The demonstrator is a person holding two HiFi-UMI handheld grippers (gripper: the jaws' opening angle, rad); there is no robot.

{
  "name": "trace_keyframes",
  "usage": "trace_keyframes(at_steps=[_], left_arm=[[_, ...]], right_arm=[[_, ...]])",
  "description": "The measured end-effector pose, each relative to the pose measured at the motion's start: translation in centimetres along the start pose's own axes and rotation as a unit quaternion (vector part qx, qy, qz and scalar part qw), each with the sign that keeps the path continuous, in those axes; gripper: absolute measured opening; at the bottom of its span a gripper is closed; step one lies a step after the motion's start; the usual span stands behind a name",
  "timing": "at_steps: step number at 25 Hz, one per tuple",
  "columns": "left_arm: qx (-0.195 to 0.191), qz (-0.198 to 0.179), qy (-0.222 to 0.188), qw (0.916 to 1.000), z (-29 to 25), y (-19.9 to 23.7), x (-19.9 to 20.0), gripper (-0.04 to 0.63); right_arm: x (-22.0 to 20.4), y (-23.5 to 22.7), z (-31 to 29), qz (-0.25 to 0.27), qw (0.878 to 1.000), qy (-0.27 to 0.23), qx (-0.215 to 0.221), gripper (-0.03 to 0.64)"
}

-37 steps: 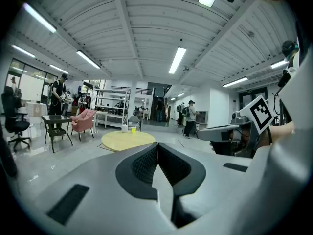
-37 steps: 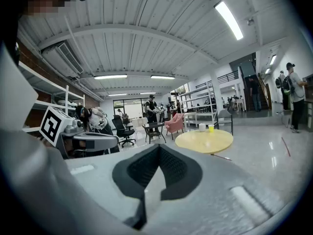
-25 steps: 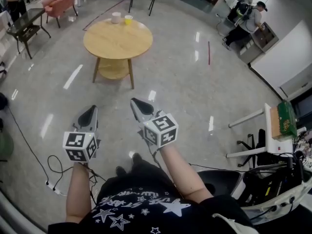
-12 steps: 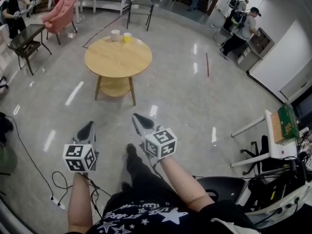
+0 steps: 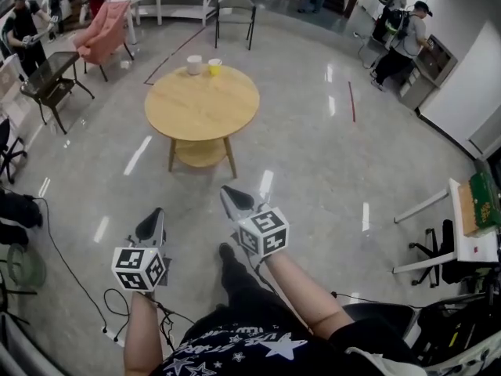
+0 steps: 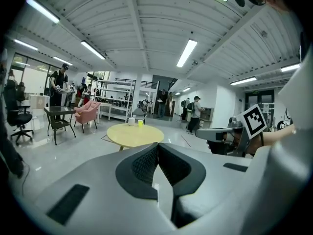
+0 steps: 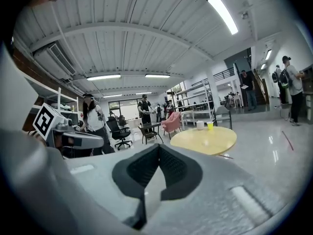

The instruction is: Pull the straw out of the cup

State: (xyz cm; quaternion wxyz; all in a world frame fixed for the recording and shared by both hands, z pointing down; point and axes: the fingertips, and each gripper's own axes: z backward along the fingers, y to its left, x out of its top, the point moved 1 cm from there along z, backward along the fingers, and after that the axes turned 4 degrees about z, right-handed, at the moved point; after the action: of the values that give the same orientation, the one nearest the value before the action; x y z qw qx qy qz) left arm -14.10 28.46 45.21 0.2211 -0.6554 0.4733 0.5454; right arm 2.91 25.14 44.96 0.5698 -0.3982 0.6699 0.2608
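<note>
While both forearms are stretched out over the glossy grey floor (image 5: 313, 155), the left gripper (image 5: 153, 219) and the right gripper (image 5: 229, 195) are seen side by side. Each has its jaws pressed together with nothing between them. Well ahead of both, a round light-wood table (image 5: 202, 104) is shown. Near its far edge, a white cup (image 5: 194, 64) and a small yellow cup (image 5: 214, 66) are set just beside each other. Whether a straw stands in either cannot be told.
</note>
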Motion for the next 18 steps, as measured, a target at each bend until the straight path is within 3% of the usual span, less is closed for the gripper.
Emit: trace_keyframes(at_steps=[18], left_arm=[[0.02, 0.021, 0.0, 0.9996, -16.5, 4.9, 7.2, 0.008]], right_arm=[[2.8, -12.7, -13.2, -0.02, 0.999, 0.018, 0.027, 0.0]])
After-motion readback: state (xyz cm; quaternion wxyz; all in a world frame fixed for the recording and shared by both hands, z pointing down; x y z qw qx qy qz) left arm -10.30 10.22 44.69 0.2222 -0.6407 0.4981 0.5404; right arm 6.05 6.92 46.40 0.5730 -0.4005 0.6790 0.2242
